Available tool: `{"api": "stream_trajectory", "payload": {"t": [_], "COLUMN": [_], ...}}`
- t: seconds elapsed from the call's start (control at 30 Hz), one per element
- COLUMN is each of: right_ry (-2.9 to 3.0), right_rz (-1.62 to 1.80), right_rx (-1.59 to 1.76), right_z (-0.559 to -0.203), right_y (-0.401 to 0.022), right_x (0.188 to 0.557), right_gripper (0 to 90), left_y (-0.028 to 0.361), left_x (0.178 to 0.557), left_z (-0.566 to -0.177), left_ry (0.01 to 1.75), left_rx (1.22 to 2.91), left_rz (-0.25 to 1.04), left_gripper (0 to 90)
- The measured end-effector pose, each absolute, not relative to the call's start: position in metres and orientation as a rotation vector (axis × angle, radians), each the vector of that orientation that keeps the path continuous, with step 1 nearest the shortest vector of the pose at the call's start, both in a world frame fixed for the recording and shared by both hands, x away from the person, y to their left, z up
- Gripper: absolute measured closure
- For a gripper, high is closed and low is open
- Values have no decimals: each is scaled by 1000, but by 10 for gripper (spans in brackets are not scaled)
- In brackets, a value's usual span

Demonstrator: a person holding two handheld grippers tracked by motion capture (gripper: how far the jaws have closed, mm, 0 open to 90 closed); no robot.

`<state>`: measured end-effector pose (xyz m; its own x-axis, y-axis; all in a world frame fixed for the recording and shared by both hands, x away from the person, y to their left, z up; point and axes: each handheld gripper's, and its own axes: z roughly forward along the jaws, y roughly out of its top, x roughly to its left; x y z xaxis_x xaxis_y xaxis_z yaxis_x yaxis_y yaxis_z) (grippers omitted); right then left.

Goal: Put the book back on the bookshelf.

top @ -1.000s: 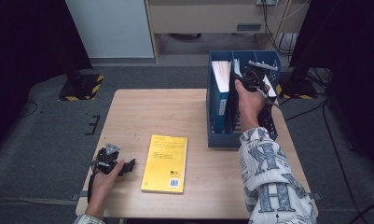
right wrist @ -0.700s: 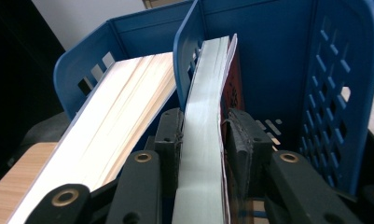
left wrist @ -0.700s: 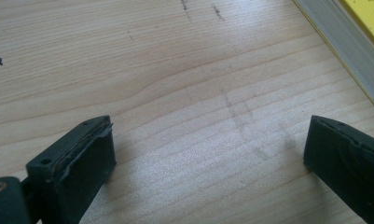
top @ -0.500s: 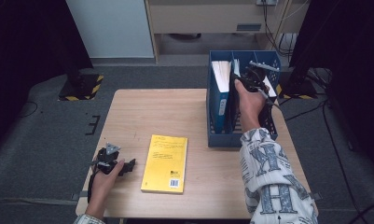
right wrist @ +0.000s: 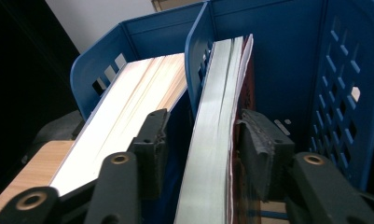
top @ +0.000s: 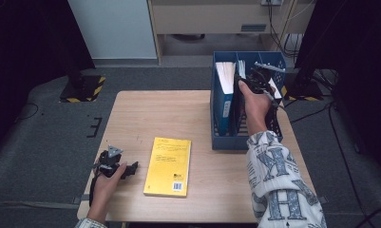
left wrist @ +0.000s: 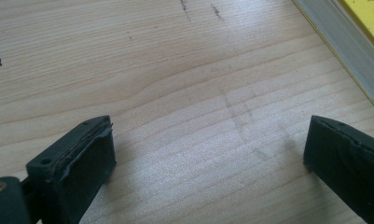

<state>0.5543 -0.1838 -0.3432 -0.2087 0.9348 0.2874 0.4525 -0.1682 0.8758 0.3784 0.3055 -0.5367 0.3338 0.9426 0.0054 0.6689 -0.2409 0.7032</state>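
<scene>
Left gripper (top: 113, 163) resting on the desk (top: 169, 114), jaws wide apart over bare wood, just left of the yellow book (top: 168, 166) lying flat. To the right, jaws of the right gripper (right wrist: 205, 154) just been opening, now part-open astride the upright book (right wrist: 212, 135) in the middle slot of the blue file rack (top: 269, 61), pads seemingly off it — probably released, placement done. Thin, grey-white page edges up, dark red cover, standing beside a thicker book (right wrist: 128, 112).
</scene>
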Motion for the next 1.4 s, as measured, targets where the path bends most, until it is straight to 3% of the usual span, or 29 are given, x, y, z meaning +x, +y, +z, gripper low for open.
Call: {"api": "stream_trajectory", "payload": {"t": [0.77,1.4], "right_ry": [1673,1699], "right_rz": [1334,1366], "right_rx": [1520,1460], "right_z": [-334,-334], "right_y": [-186,-197], "right_x": [544,515], "right_gripper": [232,159], "left_y": [306,305], "left_x": [378,378], "left_z": [-537,-537], "left_ry": [1406,1406], "left_rx": [2004,2005], "left_rz": [585,585], "left_gripper": [12,12]}}
